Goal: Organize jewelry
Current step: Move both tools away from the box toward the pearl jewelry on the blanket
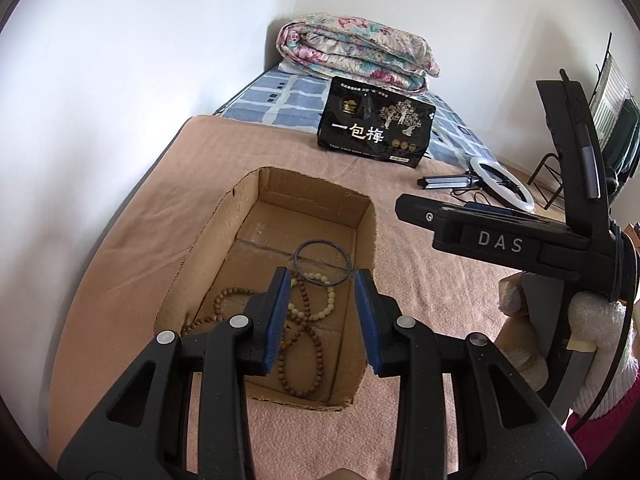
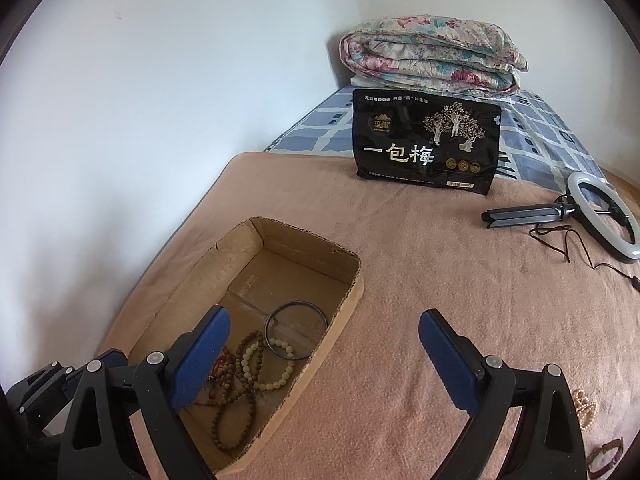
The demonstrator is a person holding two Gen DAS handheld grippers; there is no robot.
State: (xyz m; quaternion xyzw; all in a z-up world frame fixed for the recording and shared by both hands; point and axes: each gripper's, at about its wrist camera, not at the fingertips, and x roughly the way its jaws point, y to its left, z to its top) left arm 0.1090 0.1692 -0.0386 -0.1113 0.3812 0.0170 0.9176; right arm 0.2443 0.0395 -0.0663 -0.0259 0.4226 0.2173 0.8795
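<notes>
A shallow cardboard box (image 1: 362, 216) (image 2: 352, 292) lies on the pink blanket. In it are a dark bangle (image 1: 320, 245) (image 2: 296, 305), a pale bead bracelet (image 1: 329, 300) (image 2: 276, 380) and brown bead strings (image 1: 304, 364) (image 2: 236, 420). My left gripper (image 1: 322, 280) is open and empty, over the box above the beads. My right gripper (image 2: 324, 320) is open and empty, over the box's right wall. A pinkish pearl strand (image 2: 583, 406) lies on the blanket right of the right gripper. The right gripper's body (image 1: 500, 236) shows in the left wrist view.
A black snack bag (image 1: 376, 122) (image 2: 428, 140) stands further back. A folded floral quilt (image 1: 352, 50) (image 2: 432, 54) lies by the wall. A ring light with a folded tripod (image 1: 500, 182) (image 2: 600, 216) and cable lies at the right. A brown item (image 2: 604, 456) sits at the lower right.
</notes>
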